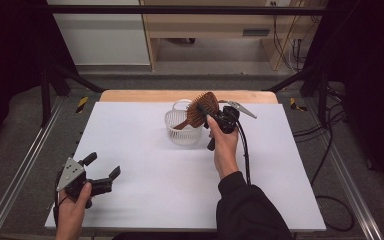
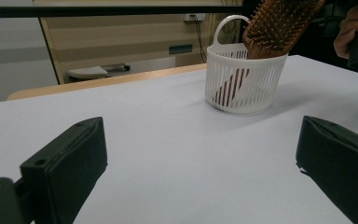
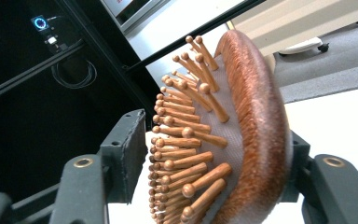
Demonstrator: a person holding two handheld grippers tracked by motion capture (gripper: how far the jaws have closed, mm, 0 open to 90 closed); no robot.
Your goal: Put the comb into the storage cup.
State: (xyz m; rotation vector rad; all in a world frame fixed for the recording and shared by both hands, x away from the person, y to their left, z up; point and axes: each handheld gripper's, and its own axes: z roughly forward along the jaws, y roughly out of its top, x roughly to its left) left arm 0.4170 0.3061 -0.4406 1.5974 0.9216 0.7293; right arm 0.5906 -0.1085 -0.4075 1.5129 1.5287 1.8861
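Your right gripper (image 1: 213,118) sits at the head of the brown wooden paddle hairbrush (image 1: 201,108), whose handle end stands inside the small white slotted plastic basket (image 1: 182,131) with a loop handle, near the far middle of the white table sheet (image 1: 145,165). The brush leans tilted, its head sticking out above the basket rim. In the right gripper view the head (image 3: 242,135) is between the jaws; a gap shows on the bristle side, the back seems against the other jaw, so no firm clamp is visible. Your left gripper (image 1: 101,172) rests low at the near left corner, jaws wide apart, holding nothing, well apart from the basket.
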